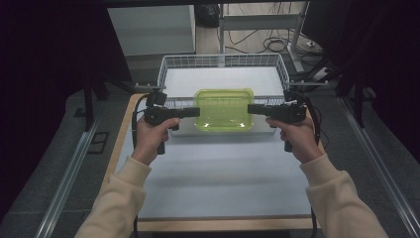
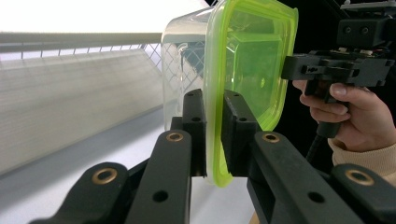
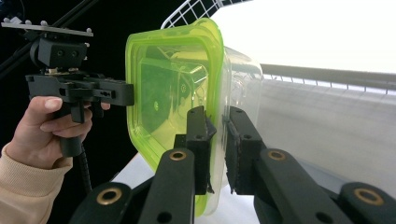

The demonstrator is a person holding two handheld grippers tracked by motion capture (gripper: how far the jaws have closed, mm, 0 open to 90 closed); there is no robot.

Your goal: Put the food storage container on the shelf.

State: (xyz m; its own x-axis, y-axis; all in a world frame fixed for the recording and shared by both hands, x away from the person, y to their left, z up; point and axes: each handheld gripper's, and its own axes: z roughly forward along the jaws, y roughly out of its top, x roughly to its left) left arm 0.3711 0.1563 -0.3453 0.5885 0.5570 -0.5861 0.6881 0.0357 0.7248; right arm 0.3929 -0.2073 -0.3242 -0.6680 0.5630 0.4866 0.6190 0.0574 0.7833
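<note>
- One food container [image 1: 224, 110]: a clear plastic box with rounded corners, topped by a translucent lime-green lid [image 2: 252, 60] whose raised rim runs all round.
- It is held up between two tongs, above the tabletop [image 1: 218, 173] and just in front of the basket.
- Left tongs [image 1: 194, 112]: black jaws pinching the lid's rim on the container's left edge, one pad on each face.
- Right tongs [image 1: 251, 108]: black jaws pinching the rim on the opposite edge in the same way.
- Two hands, one on each pistol-style grip, with cream sleeves.
- One white wire basket [image 1: 168, 67] with an open mesh wall stands at the tabletop's far end.
- The tabletop is pale and smooth, with a wooden edge.
</note>
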